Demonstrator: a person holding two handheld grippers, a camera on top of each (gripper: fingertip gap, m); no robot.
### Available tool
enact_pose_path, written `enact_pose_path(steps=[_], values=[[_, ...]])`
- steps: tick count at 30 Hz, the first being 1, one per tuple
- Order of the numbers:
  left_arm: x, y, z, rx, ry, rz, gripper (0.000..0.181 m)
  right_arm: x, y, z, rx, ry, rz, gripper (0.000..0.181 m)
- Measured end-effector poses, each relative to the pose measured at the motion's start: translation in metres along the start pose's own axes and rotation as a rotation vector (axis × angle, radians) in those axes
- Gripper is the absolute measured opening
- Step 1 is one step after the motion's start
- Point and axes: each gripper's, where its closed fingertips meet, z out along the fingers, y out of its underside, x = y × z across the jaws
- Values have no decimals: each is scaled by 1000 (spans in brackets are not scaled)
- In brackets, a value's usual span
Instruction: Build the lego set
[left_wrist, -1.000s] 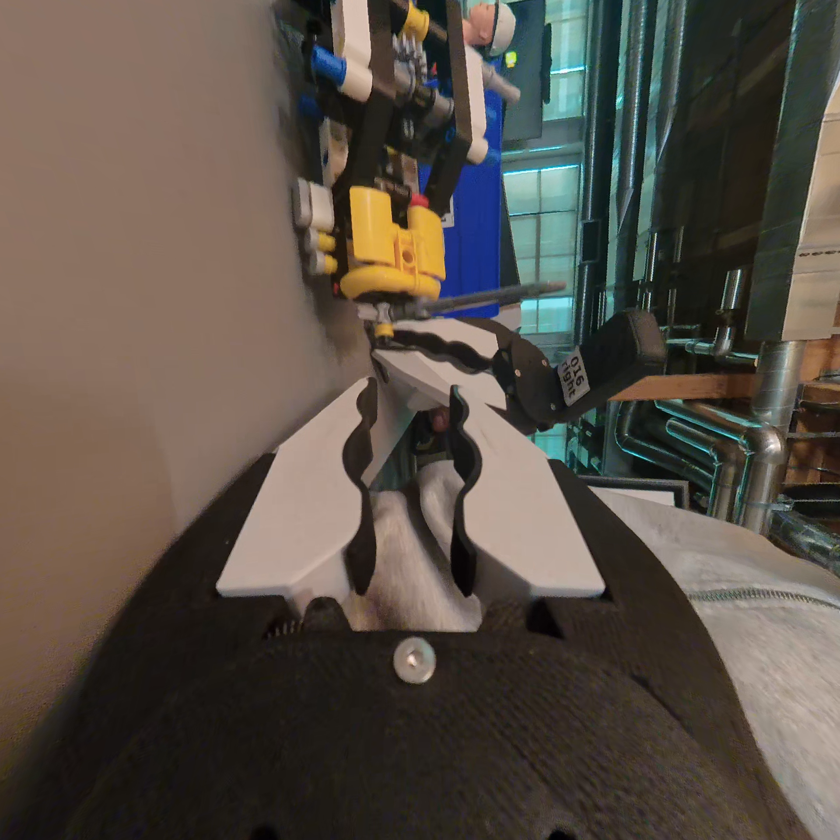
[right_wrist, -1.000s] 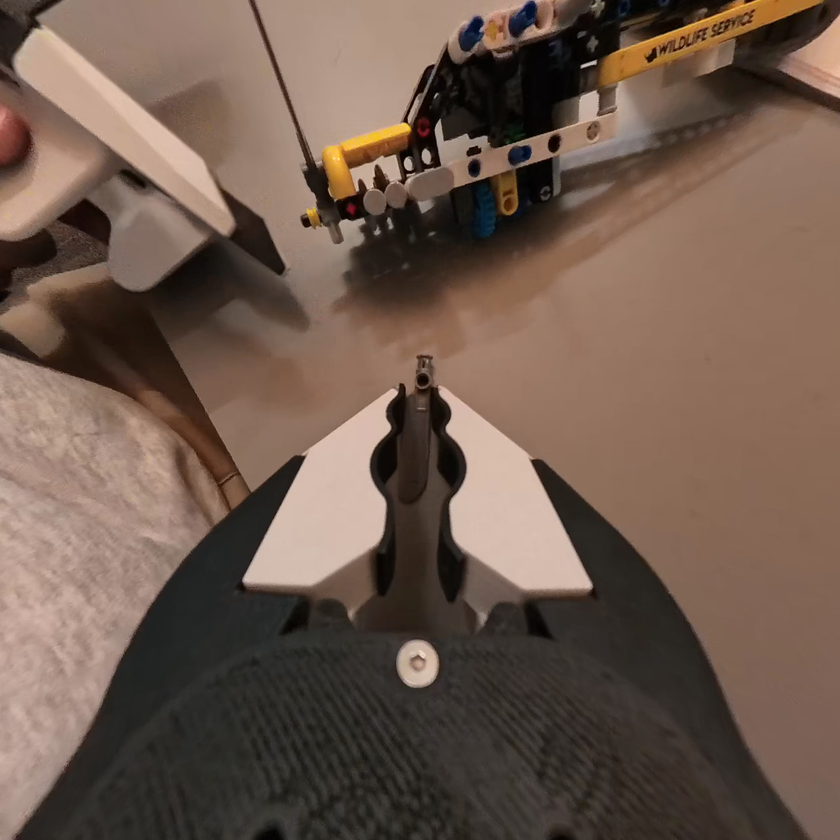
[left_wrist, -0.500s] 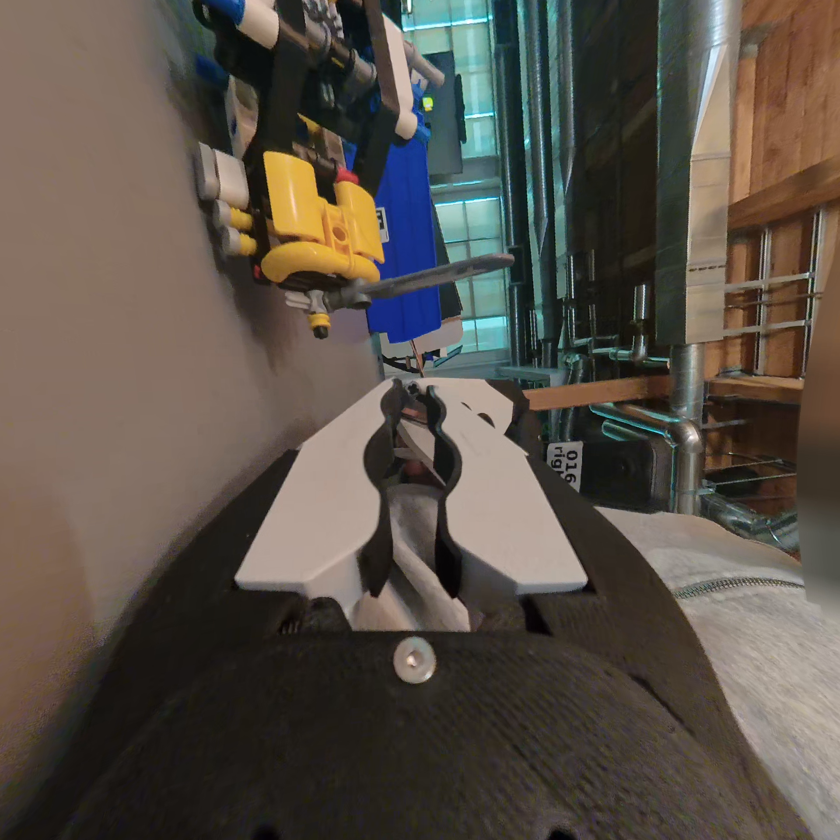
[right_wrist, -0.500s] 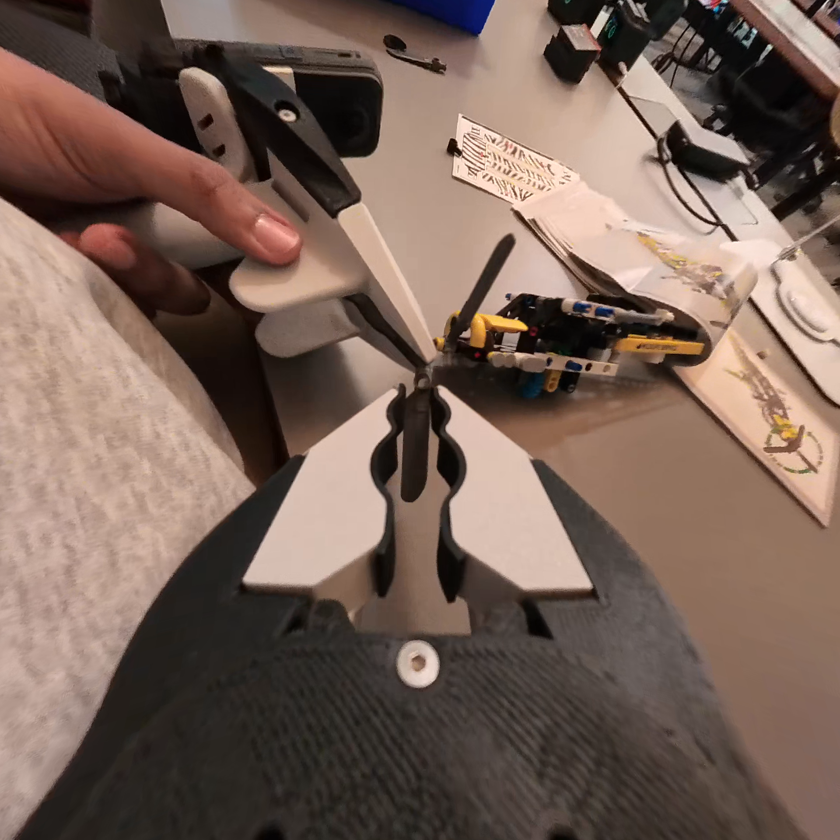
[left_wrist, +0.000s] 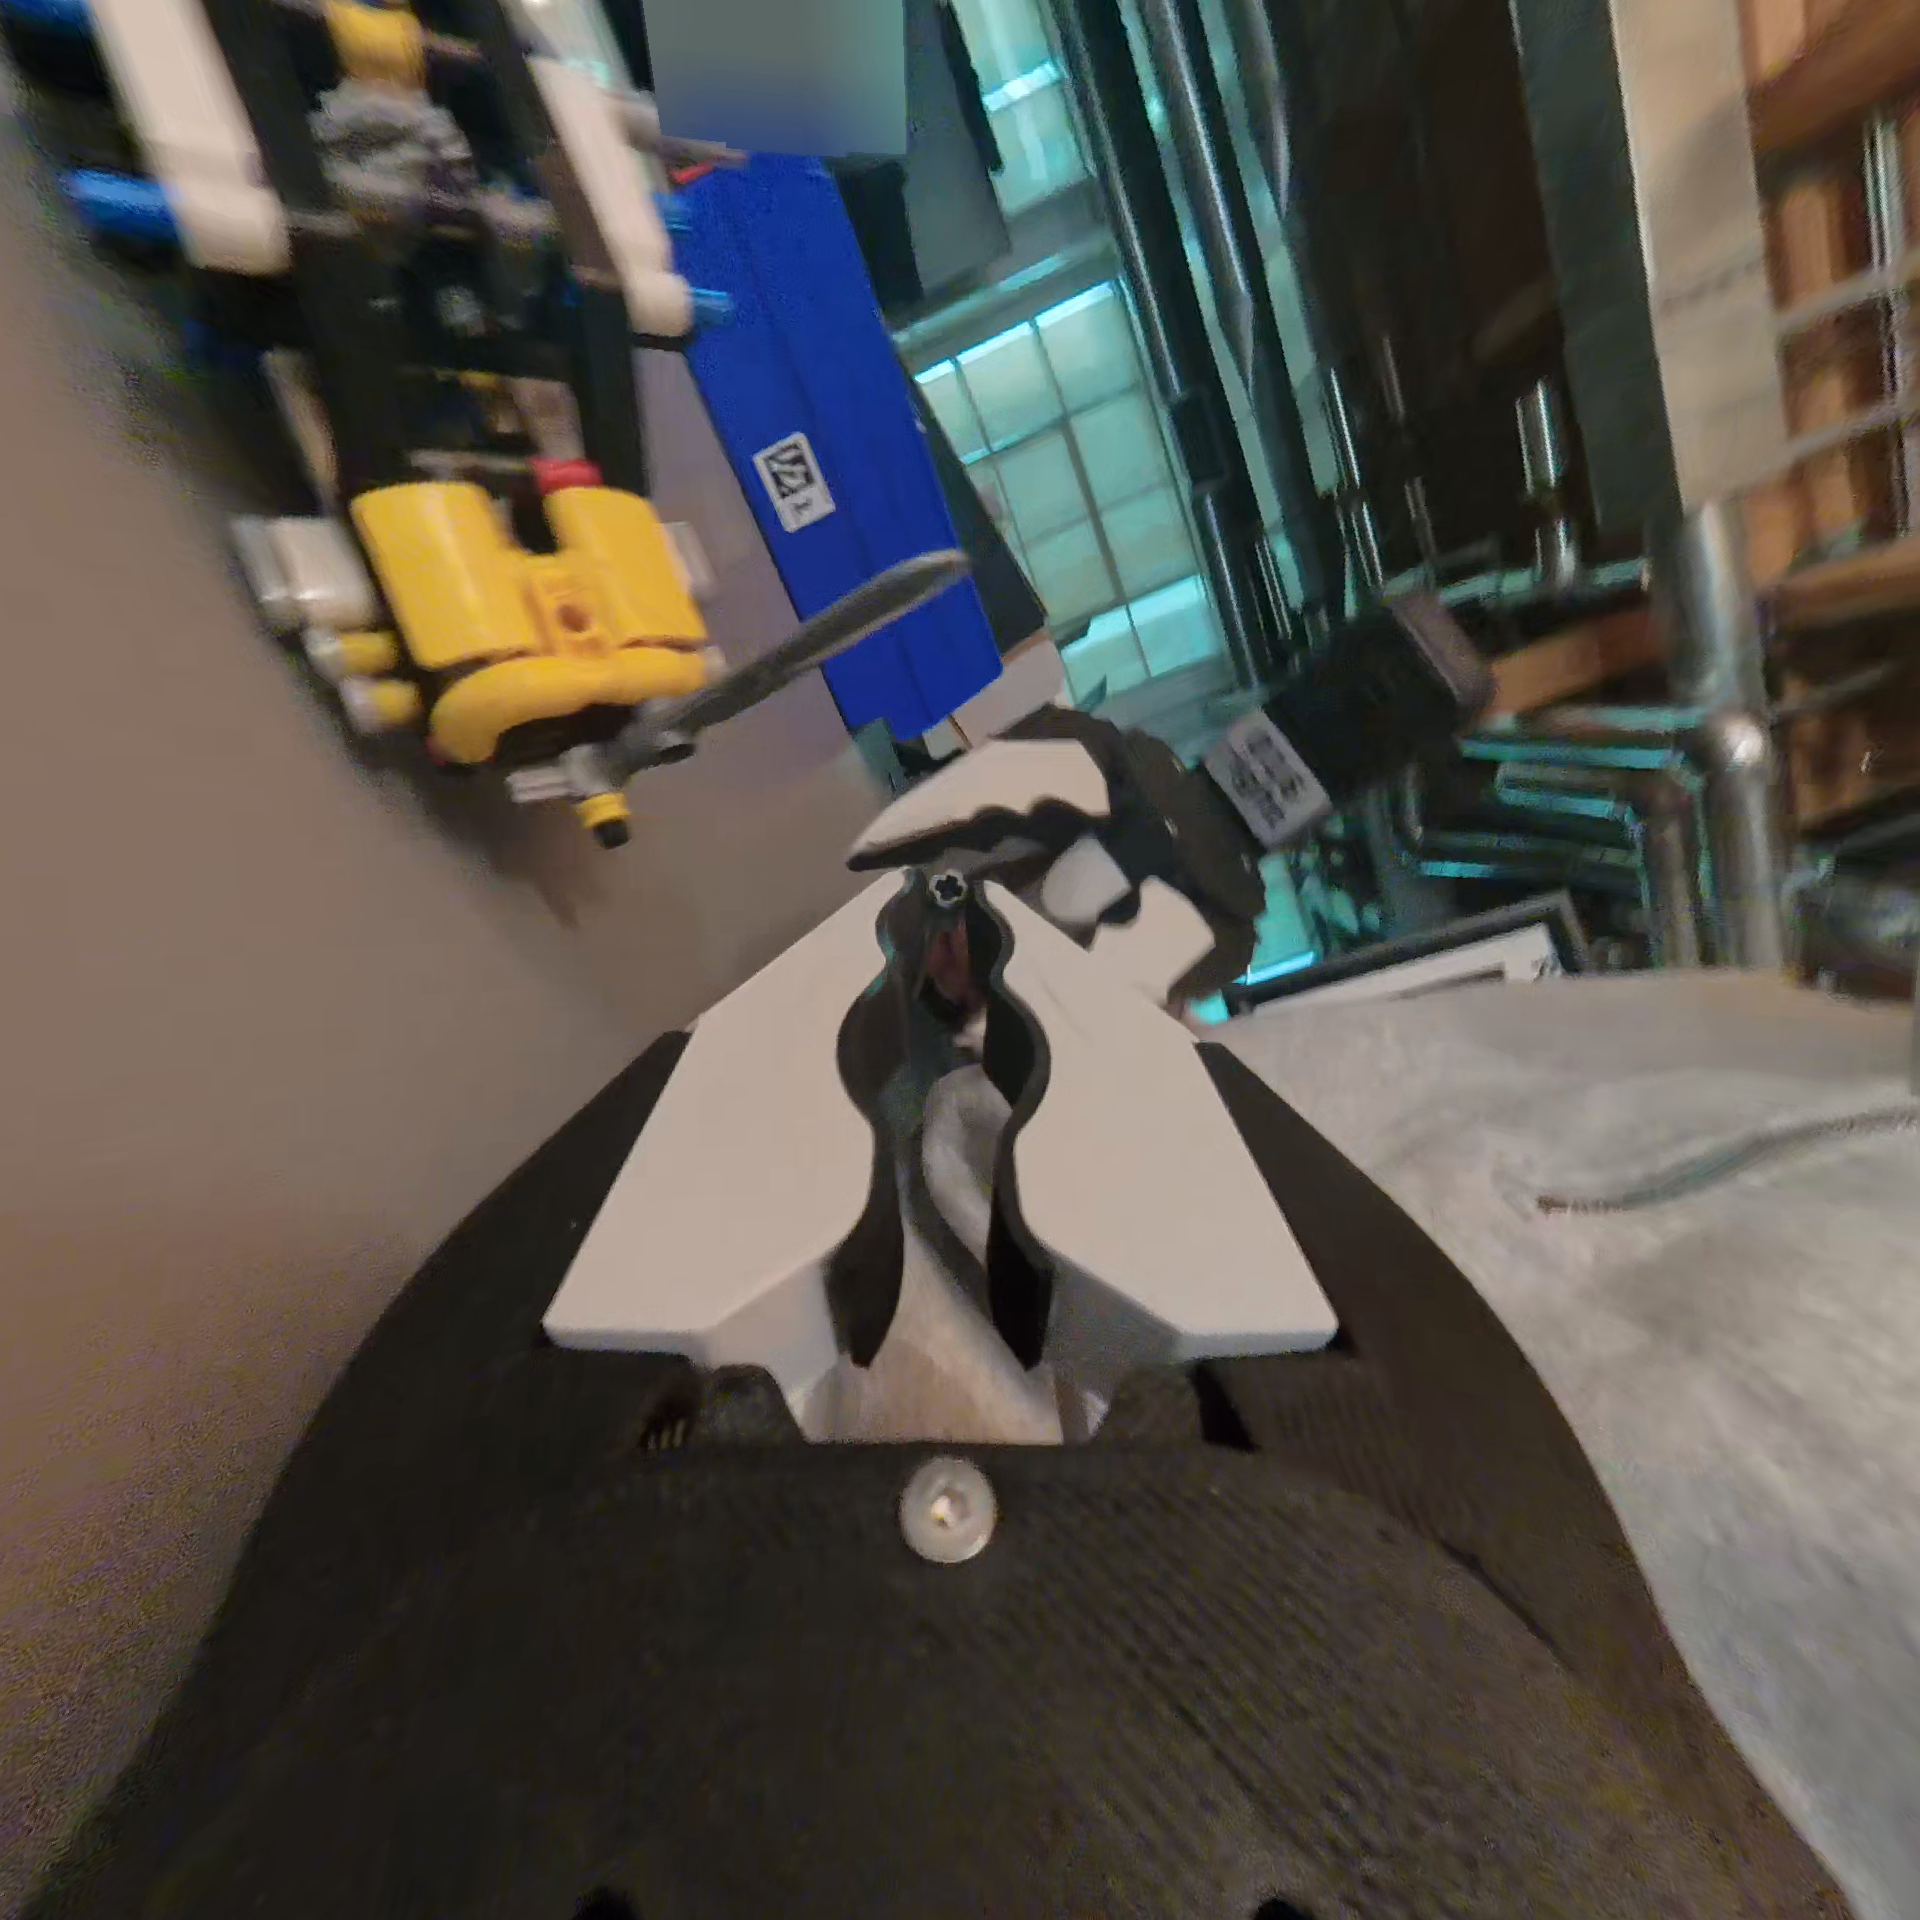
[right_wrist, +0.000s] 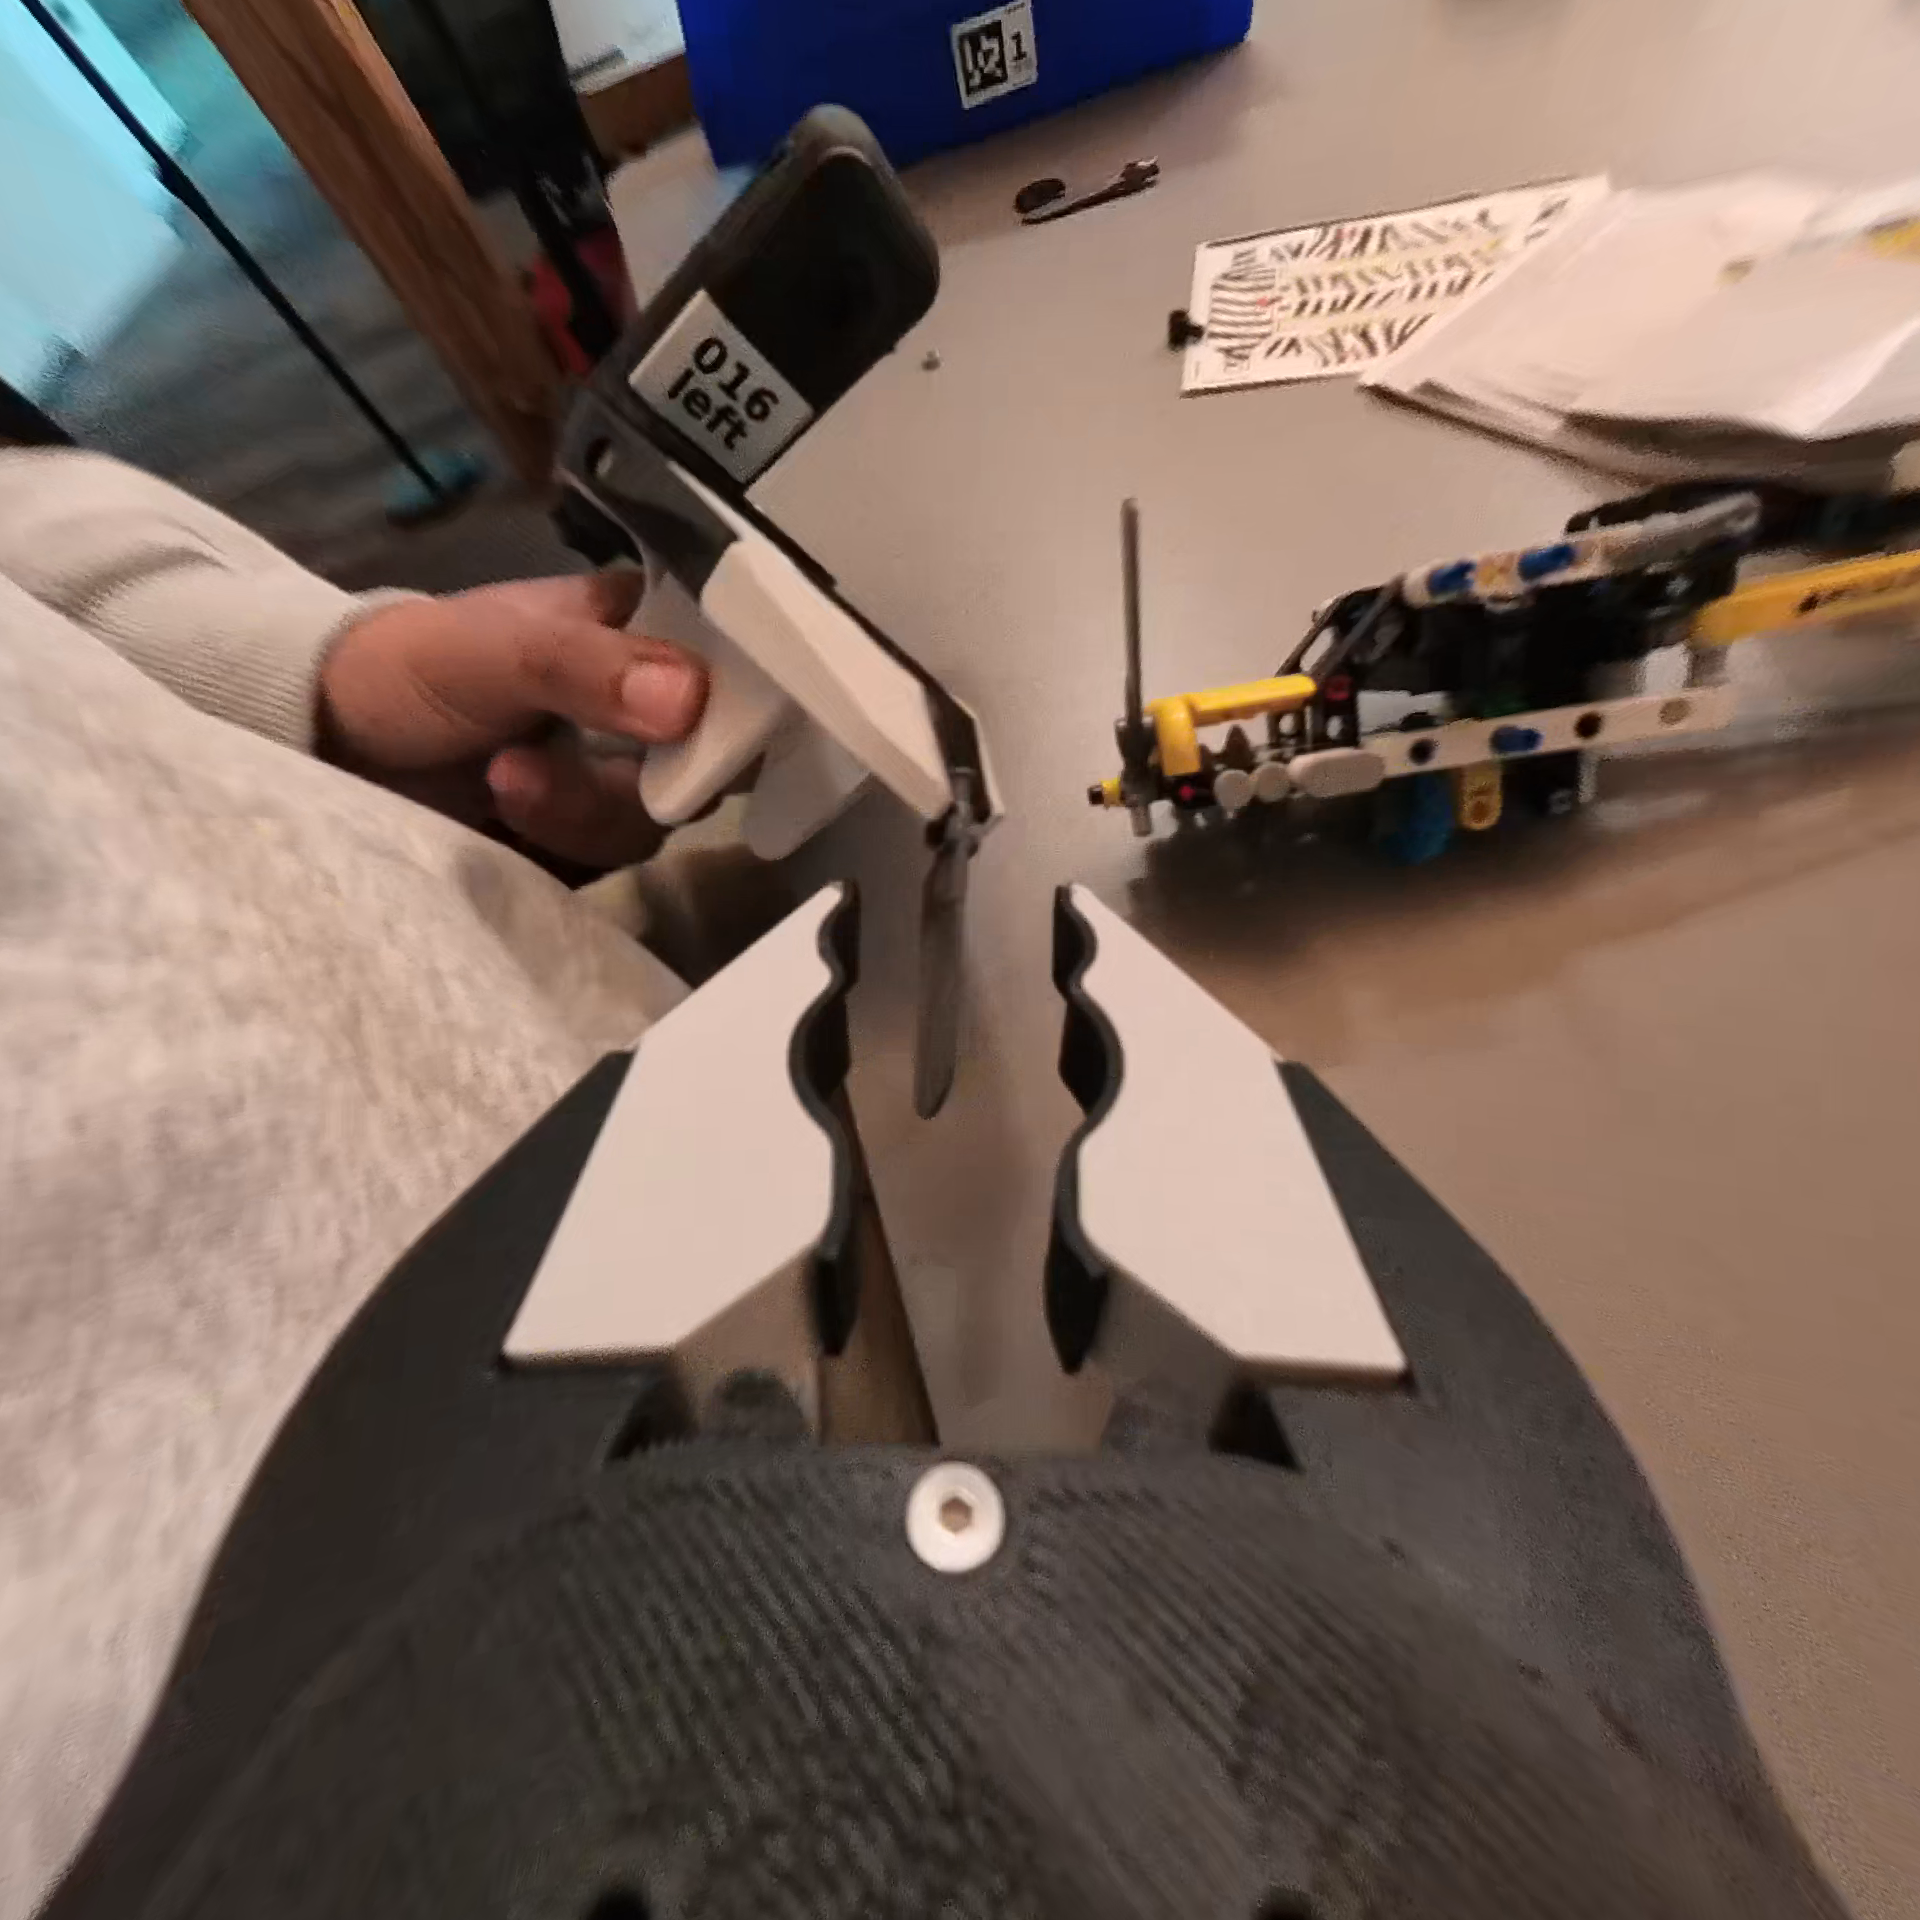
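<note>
The part-built lego model (right_wrist: 1455, 727), yellow, black and white, lies on the grey table (right_wrist: 1455, 1143), with one dark grey rotor blade (right_wrist: 1130, 644) standing up at its nose. My left gripper (left_wrist: 940, 904) is shut on the hub end of a second dark grey blade (right_wrist: 940, 987), which hangs down from its tips. My right gripper (right_wrist: 954, 914) is open, its fingers on either side of that blade without touching it. In the left wrist view the model (left_wrist: 520, 582) is ahead on the left and the right gripper (left_wrist: 1039, 852) is just beyond my tips.
A blue bin (right_wrist: 935, 62) stands at the back of the table. A striped sticker sheet (right_wrist: 1351, 281), a stack of booklets (right_wrist: 1662, 312) and a small black part (right_wrist: 1091, 192) lie behind the model. A hand (right_wrist: 520, 707) in a grey sleeve holds the left gripper.
The right gripper held the blade and brought it to the left gripper. The left gripper closed on its hub end and the right gripper opened and let go.
</note>
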Motion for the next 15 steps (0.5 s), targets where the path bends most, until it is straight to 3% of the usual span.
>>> enact_pose_path(steps=[6,15], values=[[6,13,5,-149,-41,266,4,-9,-10,-9,9,-257,201,18],[7,14,2,-167,-39,313,4,-13,-4,-6,-67,-291,141,8]])
